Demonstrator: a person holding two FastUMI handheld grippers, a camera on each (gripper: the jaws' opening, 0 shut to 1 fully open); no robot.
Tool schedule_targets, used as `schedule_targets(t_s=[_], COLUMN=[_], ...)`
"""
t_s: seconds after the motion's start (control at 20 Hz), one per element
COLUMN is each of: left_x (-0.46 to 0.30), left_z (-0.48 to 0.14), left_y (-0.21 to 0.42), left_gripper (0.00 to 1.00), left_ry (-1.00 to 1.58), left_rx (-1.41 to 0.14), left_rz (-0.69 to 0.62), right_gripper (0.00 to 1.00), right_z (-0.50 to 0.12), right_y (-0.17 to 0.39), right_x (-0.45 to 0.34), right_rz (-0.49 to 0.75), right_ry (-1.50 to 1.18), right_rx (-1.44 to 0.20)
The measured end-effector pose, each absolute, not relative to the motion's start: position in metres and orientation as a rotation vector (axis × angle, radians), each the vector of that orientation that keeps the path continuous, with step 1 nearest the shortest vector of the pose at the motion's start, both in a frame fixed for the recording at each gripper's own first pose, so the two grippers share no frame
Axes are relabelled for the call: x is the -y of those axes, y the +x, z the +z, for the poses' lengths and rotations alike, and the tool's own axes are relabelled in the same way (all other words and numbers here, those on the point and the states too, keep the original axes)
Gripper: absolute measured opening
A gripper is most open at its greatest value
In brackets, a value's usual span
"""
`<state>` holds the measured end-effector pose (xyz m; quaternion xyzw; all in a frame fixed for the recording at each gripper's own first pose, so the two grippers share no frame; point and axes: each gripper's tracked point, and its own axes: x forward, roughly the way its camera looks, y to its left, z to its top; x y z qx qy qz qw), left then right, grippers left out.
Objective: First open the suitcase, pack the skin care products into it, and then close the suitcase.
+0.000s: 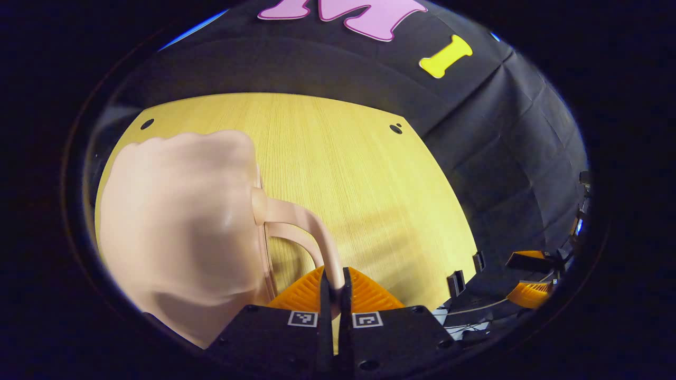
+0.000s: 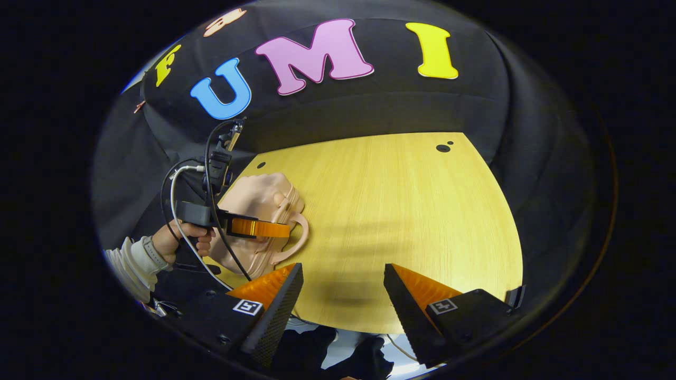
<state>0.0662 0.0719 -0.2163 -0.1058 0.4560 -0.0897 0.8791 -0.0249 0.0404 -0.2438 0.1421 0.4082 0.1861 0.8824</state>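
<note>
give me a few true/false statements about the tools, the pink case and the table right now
1. The left tool is shut on the handle of the pink suitcase. True.
2. The right tool is clamped on the suitcase. False: it is open and holds nothing, above the wooden table.
3. The suitcase is lying wide open. False: it looks closed, its two halves together.
4. The suitcase sits at the table's left side in the right gripper view. True.
5. A hand holds the left tool's grip in the right gripper view. True.
6. Skin care bottles stand on the table beside the suitcase. False: the wood seen around it is bare.
</note>
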Motion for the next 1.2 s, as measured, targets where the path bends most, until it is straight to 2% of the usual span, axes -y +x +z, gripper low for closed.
schedule_targets(t_s=[0.1, 0.15, 0.2, 0.25, 0.3, 0.35, 0.4, 0.6, 0.85, 1.05, 1.2], left_x=[-0.075, -0.081, -0.084, -0.081, -0.073, -0.07, -0.065, -0.043, -0.03, -0.059, -0.059], left_z=[-0.216, -0.215, -0.205, -0.191, -0.176, -0.156, -0.135, -0.018, 0.112, 0.17, 0.172], left_y=[0.065, 0.067, 0.068, 0.064, 0.058, 0.053, 0.046, 0.013, -0.027, -0.055, -0.063], left_gripper=[0.16, 0.19, 0.3, 0.57, 0.79, 0.95, 0.99, 0.97, 0.96, 0.96, 0.96], left_ry=[-0.203, -0.187, -0.178, -0.171, -0.145, -0.115, -0.074, 0.032, -0.024, 0.05, 0.068], left_rx=[-0.942, -0.926, -0.891, -0.85, -0.788, -0.726, -0.658, -0.373, -0.049, 0.126, 0.14], left_rz=[-0.151, -0.091, -0.059, -0.044, -0.012, -0.003, 0.002, 0.056, 0.059, 0.115, 0.114], right_gripper=[0.97, 0.97, 0.97, 0.97, 0.97, 0.97, 0.97, 0.98, 0.97, 0.97, 0.97], right_z=[-0.24, -0.238, -0.233, -0.228, -0.222, -0.211, -0.2, -0.135, -0.018, 0.04, 0.053], right_y=[-0.027, -0.03, -0.03, -0.031, -0.03, -0.026, -0.022, 0.005, 0.028, 0.02, 0.014], right_x=[-0.037, -0.036, -0.036, -0.036, -0.035, -0.034, -0.033, -0.026, -0.017, -0.015, -0.019], right_rz=[0.411, 0.432, 0.455, 0.48, 0.5, 0.523, 0.532, 0.497, 0.345, 0.252, 0.221], right_ry=[0.286, 0.276, 0.261, 0.24, 0.216, 0.191, 0.17, 0.094, 0.088, 0.092, 0.102], right_rx=[-0.828, -0.815, -0.796, -0.771, -0.739, -0.688, -0.643, -0.425, -0.116, 0.038, 0.08])
